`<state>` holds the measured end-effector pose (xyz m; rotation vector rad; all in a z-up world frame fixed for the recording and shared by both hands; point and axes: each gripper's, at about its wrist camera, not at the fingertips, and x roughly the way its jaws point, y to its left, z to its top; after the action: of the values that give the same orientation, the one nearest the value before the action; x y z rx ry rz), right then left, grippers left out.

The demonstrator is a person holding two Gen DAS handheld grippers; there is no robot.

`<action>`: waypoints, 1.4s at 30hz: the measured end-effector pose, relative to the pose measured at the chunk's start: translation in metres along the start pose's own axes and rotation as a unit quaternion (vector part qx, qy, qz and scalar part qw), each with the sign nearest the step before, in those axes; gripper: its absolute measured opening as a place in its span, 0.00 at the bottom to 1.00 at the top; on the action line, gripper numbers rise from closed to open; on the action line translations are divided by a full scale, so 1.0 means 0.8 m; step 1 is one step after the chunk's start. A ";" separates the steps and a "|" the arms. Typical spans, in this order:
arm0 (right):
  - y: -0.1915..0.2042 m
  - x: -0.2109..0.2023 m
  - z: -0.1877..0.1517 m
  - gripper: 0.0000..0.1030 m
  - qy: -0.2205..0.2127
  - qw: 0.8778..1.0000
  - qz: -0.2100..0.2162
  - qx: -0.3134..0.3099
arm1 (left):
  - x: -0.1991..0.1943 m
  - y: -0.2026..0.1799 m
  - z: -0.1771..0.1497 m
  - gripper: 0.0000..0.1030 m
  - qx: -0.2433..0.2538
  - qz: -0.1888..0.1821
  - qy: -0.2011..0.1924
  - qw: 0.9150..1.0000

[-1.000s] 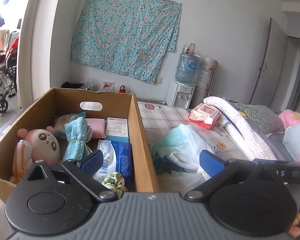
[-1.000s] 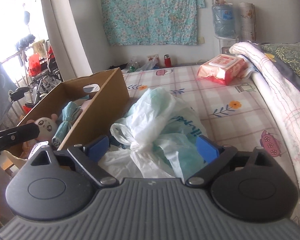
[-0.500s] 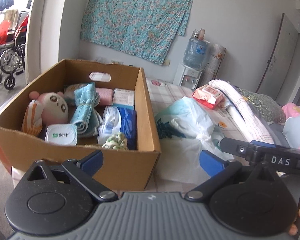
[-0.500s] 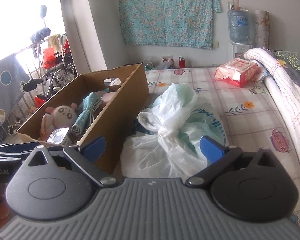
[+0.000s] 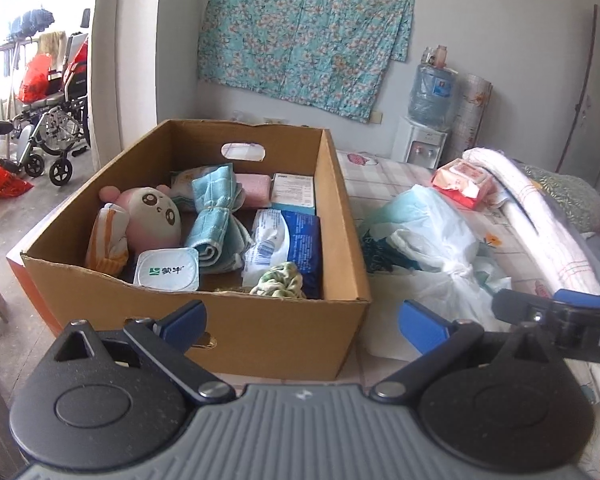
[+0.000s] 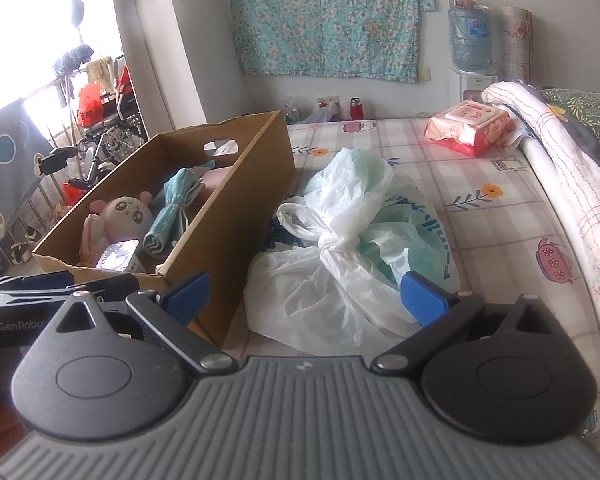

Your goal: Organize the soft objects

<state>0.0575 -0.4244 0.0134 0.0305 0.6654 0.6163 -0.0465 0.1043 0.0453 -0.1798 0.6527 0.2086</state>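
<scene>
An open cardboard box (image 5: 342,208) (image 6: 260,176) stands on the bed's left side. Inside lie a pink plush toy (image 5: 152,216) (image 6: 126,212), a rolled teal towel (image 5: 216,220) (image 6: 172,208), a blue tissue pack (image 5: 288,240), a yoghurt cup (image 5: 168,270), a green scrunchie (image 5: 278,284) and small boxes. Knotted plastic bags (image 5: 432,240) (image 6: 352,240) lie beside the box on the right. My left gripper (image 5: 302,322) is open in front of the box's near wall, holding nothing. My right gripper (image 6: 306,294) is open just short of the bags, with nothing between its pads.
A pink wipes pack (image 6: 470,126) (image 5: 464,176) lies at the bed's far end. A folded quilt (image 6: 560,168) and pillows run along the right. A water dispenser (image 5: 428,116) stands by the far wall. Wheelchairs (image 5: 48,120) are outside on the left.
Both grippers have drawn back toward the near side, so the box's front wall and the whole bag pile now show. The left view tipped lower. Both stayed open and empty.
</scene>
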 end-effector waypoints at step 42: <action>0.024 0.055 0.002 0.99 0.062 0.997 0.015 -0.033 | 0.025 0.019 -0.004 0.99 -0.013 0.027 0.049 0.998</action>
<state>0.0755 -0.3842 -0.0061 -0.0598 0.7647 0.6727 -0.0364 0.1208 0.0293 -0.1993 0.7540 0.2612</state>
